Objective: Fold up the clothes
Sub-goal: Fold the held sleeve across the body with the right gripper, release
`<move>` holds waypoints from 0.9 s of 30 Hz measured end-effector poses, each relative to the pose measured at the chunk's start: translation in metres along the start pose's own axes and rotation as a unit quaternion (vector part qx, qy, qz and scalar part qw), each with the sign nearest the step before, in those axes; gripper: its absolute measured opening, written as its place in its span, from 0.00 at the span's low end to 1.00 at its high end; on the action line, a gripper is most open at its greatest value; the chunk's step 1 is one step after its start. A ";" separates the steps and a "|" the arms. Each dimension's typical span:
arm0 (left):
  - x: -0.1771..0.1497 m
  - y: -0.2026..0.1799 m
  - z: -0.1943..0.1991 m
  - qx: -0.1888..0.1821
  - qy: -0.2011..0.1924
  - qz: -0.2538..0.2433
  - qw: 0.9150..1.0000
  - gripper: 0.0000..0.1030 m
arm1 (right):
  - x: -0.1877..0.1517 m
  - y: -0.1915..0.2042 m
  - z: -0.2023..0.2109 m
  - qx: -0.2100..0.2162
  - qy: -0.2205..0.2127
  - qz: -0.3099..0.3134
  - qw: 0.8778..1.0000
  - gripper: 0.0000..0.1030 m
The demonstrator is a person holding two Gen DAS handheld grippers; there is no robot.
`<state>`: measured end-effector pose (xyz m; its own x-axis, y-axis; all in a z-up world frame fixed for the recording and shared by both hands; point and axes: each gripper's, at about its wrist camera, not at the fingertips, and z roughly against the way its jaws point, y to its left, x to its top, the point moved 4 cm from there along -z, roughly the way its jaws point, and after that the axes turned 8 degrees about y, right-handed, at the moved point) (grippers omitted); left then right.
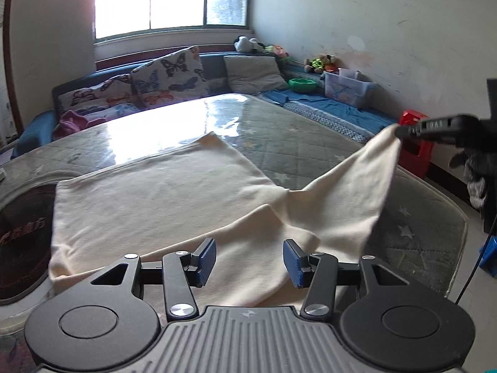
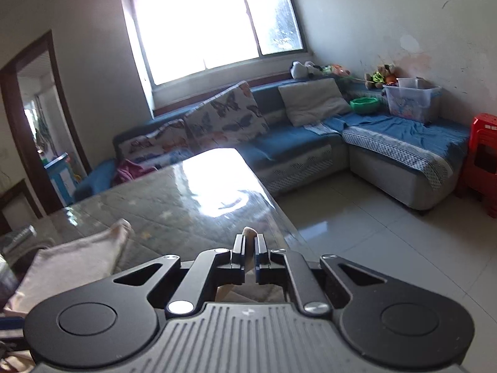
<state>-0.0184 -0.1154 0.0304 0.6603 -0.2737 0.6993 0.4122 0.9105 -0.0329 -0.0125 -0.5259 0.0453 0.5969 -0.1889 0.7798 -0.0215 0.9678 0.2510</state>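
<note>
The cloth (image 1: 174,192) looks soft, light and limp; my right gripper (image 2: 249,250) pinches its right corner, the left gripper (image 1: 249,259) hangs half-open, empty, over the near edge I'd grab.

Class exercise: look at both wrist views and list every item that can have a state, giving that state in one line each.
cream garment: spread on the table, one corner lifted.
right gripper: shut on the garment's corner.
left gripper: open, over the garment's near edge, gripping nothing.
table: covered by a glossy sheet, partly under the garment.
clear storage box: on the sofa, lid off.
</note>
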 end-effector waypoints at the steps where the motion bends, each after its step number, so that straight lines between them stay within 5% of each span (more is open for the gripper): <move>1: 0.001 -0.003 -0.003 -0.003 0.001 -0.003 1.000 0.50 | 0.005 0.002 0.006 0.008 -0.007 0.001 1.000 0.05; 9: -0.002 -0.019 -0.027 -0.016 0.018 -0.022 0.999 0.50 | 0.021 0.025 0.037 0.044 -0.038 0.025 0.998 0.04; 15: -0.004 -0.007 -0.005 -0.022 -0.003 0.006 1.000 0.51 | 0.033 0.056 0.053 0.074 -0.052 0.053 0.994 0.04; 23: -0.022 0.061 0.053 0.046 -0.051 0.079 0.995 0.52 | 0.042 0.137 0.071 0.150 -0.060 0.129 0.978 0.04; 27: -0.041 0.094 0.078 0.081 -0.065 0.119 0.987 0.53 | 0.038 0.198 0.071 0.203 -0.049 0.179 0.961 0.04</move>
<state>-0.0553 0.0055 0.0541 0.6363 -0.0126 0.7713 0.1416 0.9848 -0.1007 -0.0510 -0.3528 0.1651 0.4145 0.1106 0.9033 -0.5357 0.8321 0.1439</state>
